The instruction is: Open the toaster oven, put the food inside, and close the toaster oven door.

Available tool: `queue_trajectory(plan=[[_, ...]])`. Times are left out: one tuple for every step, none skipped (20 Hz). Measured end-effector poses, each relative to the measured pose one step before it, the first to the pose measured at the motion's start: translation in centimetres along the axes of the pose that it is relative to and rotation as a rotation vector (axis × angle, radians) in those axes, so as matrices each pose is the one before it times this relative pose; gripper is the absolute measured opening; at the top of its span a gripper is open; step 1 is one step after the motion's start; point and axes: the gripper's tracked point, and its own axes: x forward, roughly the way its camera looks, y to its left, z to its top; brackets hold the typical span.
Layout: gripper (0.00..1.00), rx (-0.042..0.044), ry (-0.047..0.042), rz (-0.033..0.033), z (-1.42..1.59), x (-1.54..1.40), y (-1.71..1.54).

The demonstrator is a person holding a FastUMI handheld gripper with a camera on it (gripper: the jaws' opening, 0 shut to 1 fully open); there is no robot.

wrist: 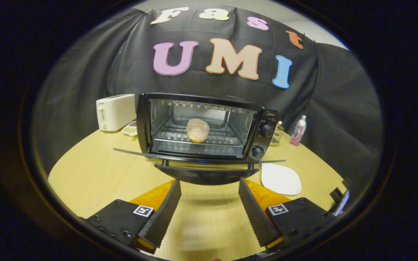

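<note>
**Fingers spread and empty before the open toaster oven**

The gripper (209,203) has its two fingers spread wide, with nothing between them but bare wooden table (96,174). They touch nothing. The fingertips sit just short of the lowered door (206,174) of the toaster oven (209,127), which hangs open and flat, its handle edge facing the fingers.

The toaster oven stands toward the far edge of the table, squarely ahead of the fingers, so its open door lies between them and the oven's mouth. Inside, the food (197,130), a rounded pale lump, rests on the wire rack (220,137) near the middle of the cavity. Two knobs (262,140) sit one above the other on the oven's right panel.

Left of the oven, near the far left edge, stands a white toaster (115,112), with a small patterned item (130,128) lying between the two. Right of the oven door a white plate (281,178) lies on the table, apart from the door. Further back, by the far right edge, a small bottle (298,131) stands upright.
</note>
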Motion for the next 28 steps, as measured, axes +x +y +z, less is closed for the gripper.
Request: queue_trajectory(plan=[[0.98,0.00427,-0.00258,0.01227,0.330,0.386,0.337],[0.98,0.00642,-0.00502,0.01372,0.392,0.420,0.298],[0.98,0.00712,-0.00936,0.01388,0.518,0.405,0.412],[0.98,-0.00060,-0.00611,0.00126,0.510,0.347,0.135],[0.98,-0.00710,-0.00241,-0.00319,0.477,0.331,0.019],[0.98,-0.00484,-0.00623,0.00222,0.518,0.512,0.172],[0.98,-0.00392,-0.00191,0.00123,0.457,0.485,0.204],[0.98,-0.00384,-0.00720,0.00885,0.510,0.377,0.361],[0.98,0.00003,-0.00520,0.01119,0.435,0.540,0.391],[0.98,0.00457,-0.00692,0.01619,0.458,0.548,0.496],[0.98,0.00648,-0.00255,0.01670,0.413,0.605,0.467],[0.98,0.00455,-0.00201,0.01330,0.274,0.540,0.352],[0.98,0.00178,0.00184,0.00715,0.069,0.467,0.130],[0.98,-0.00256,0.00121,0.00119,-0.059,0.346,0.123],[0.98,-0.00685,0.00231,-0.00144,0.062,0.309,-0.053],[0.98,-0.00570,0.00234,-0.00270,-0.071,0.246,-0.003],[0.98,-0.00158,0.00114,0.00183,0.004,0.173,0.028],[0.98,0.00264,-0.00180,0.00303,0.071,0.139,0.198],[0.98,0.00307,-0.00257,0.00497,0.139,0.133,0.116],[0.98,0.00247,-0.00445,0.00387,0.203,0.063,0.016],[0.98,0.00360,-0.00448,0.00160,0.307,-0.004,0.016],[0.98,0.00158,-0.00438,0.00146,0.171,0.064,0.005],[0.98,0.00553,-0.00536,0.00805,0.361,-0.042,0.152],[0.98,0.00540,-0.00674,0.00706,0.243,-0.226,0.262],[0.98,0.00069,-0.00894,-0.00310,0.423,-0.198,-0.185],[0.98,-0.00166,-0.01052,-0.00330,0.382,-0.317,-0.241],[0.98,0.00020,-0.01193,-0.00266,0.462,-0.411,-0.193],[0.98,0.00127,-0.01126,-0.00079,0.498,-0.411,-0.164]])
